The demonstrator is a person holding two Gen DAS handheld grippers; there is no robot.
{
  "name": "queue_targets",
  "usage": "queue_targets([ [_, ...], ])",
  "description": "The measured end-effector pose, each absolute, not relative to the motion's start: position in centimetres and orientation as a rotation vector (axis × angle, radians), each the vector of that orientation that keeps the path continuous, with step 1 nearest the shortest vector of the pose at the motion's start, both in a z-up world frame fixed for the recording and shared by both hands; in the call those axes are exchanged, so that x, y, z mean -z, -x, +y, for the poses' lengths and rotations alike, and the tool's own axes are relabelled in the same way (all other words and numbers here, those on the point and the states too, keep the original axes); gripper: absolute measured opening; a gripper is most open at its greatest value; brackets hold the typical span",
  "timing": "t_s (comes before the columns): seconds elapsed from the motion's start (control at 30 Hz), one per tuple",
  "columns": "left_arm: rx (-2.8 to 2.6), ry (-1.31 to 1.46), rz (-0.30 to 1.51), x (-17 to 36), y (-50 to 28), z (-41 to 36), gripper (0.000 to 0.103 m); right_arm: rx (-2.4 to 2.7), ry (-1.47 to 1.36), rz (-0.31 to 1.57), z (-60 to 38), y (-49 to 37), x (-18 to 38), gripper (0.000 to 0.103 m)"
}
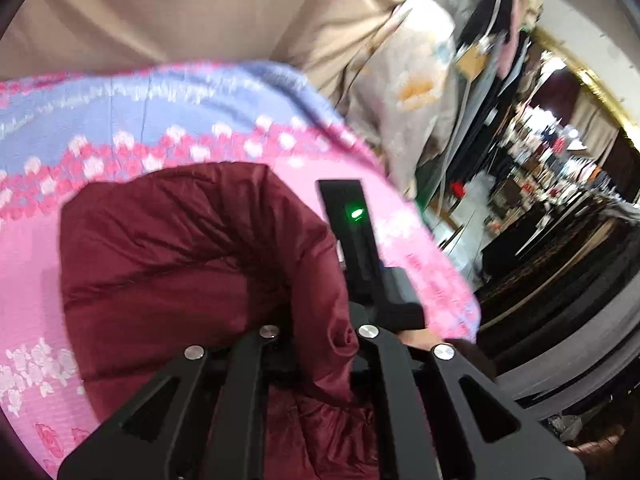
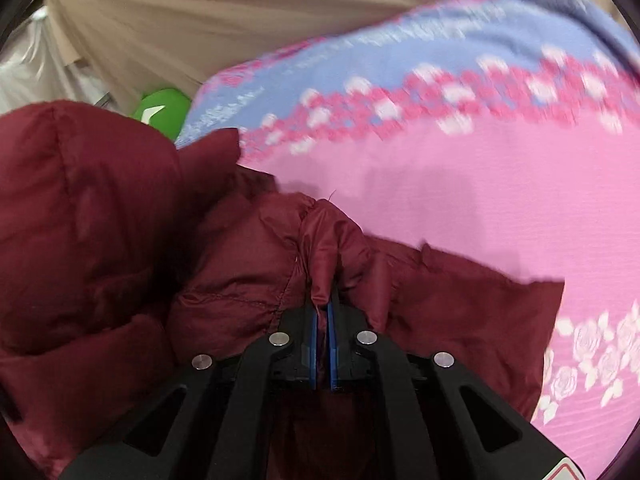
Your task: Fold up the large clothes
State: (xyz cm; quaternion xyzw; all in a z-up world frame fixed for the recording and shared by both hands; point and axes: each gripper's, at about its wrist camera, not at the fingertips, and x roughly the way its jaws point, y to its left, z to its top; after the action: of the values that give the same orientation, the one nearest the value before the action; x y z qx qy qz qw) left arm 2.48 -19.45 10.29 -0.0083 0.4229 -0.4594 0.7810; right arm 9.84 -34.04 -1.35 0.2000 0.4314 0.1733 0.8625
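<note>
A dark red puffer jacket (image 1: 180, 264) is bunched over my left gripper (image 1: 320, 320) above a pink and blue floral bedspread (image 1: 160, 100). The padded fabric drapes across the left gripper's fingers and hides them, so its state is unclear. In the right wrist view the jacket (image 2: 120, 240) fills the left and middle. My right gripper (image 2: 322, 304) is shut on a fold of the jacket, its blue pads (image 2: 313, 340) pressed together on the fabric. The right gripper's black body (image 1: 356, 240), with a green light, shows beside the jacket in the left wrist view.
The bedspread (image 2: 480, 200) covers the bed. Beige curtains (image 2: 200, 20) hang behind it. A green object (image 2: 160, 110) sits at the bed's far edge. A floral pillow (image 1: 412, 92) lies at the bed's right, with cluttered shelves (image 1: 540, 160) beyond.
</note>
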Motion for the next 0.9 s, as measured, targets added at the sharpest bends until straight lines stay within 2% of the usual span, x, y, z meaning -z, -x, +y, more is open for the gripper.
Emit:
queue_targets([
  [0.07,0.979,-0.002,0.969,-8.3,-3.5,-21.1,0.007,-0.368,-0.505,0.886,-36.0,-8.8,1.8,0.005],
  [0.23,0.944,0.004,1.065,-4.4,-5.2,-23.7,0.008,-0.250,-0.647,0.780,-41.7,-2.7,1.2,0.020],
  [0.3,0.943,-0.019,1.057,-3.7,-5.2,-24.4,0.010,-0.183,-0.641,0.729,-43.0,1.3,0.3,0.020],
  [0.33,0.942,-0.027,1.045,-3.5,-5.0,-24.7,0.015,-0.171,-0.633,0.704,-43.2,3.0,-0.3,0.021],
  [0.4,0.975,-0.041,1.008,-3.3,-4.6,-25.3,0.046,-0.170,-0.606,0.650,-42.3,6.7,-1.8,0.021],
  [0.47,1.007,-0.047,0.955,-3.3,-3.8,-25.5,0.060,-0.198,-0.546,0.605,-40.1,9.2,-3.6,0.021],
  [0.53,1.001,-0.065,0.901,-4.0,-2.8,-25.6,0.067,-0.259,-0.482,0.576,-37.1,10.8,-5.3,0.021],
  [0.57,1.004,-0.056,0.873,-4.7,-2.4,-25.3,0.077,-0.273,-0.463,0.574,-36.2,11.1,-5.7,0.021],
  [0.6,0.996,-0.024,0.849,-5.5,-2.2,-24.6,0.080,-0.281,-0.442,0.579,-35.1,11.2,-5.9,0.020],
  [0.63,0.982,0.022,0.819,-6.3,-2.0,-23.7,0.080,-0.289,-0.422,0.588,-34.2,11.0,-6.0,0.012],
  [0.73,0.914,0.095,0.756,-8.8,-1.6,-20.4,0.082,-0.223,-0.361,0.642,-32.9,8.9,-4.7,0.003],
  [0.9,0.772,0.031,0.745,-9.5,-0.4,-15.8,0.085,-0.110,-0.423,0.784,-35.0,6.8,0.4,0.000],
])
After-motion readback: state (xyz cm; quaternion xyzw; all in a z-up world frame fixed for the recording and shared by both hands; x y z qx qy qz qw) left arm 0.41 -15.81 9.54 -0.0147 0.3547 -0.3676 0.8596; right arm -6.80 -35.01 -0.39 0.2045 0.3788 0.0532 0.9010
